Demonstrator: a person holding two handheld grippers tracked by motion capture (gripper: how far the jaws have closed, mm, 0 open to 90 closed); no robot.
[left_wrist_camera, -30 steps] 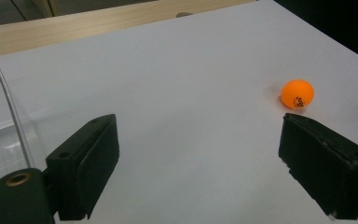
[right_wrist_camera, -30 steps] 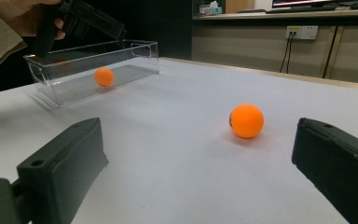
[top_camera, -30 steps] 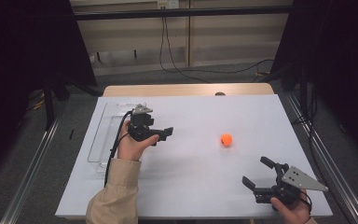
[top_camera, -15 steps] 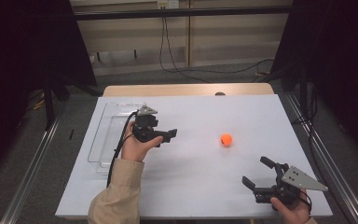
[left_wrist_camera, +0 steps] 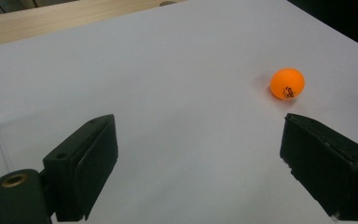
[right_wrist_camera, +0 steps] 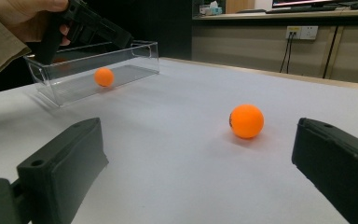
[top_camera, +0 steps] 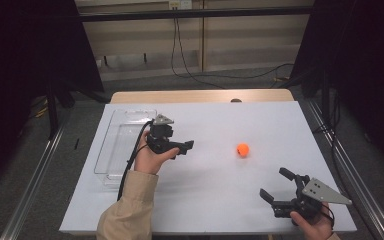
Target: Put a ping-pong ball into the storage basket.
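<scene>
Left hand-held gripper nudged toward orange ball, jaws wide, empty

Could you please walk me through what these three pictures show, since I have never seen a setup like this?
No robot here: a person holds a hand-held two-jaw gripper in each hand. The high view looks down on a white table from above the person's side. The left gripper is lifted beside a clear plastic bin; the right gripper sits near the table's front right corner. The other two pictures come from cameras riding on the grippers, looking out along their own black jaws. Both pairs of jaws stand open and hold nothing. One orange ball lies loose on the table between the grippers. The right gripper view shows a second orange ball already inside the bin.
</scene>
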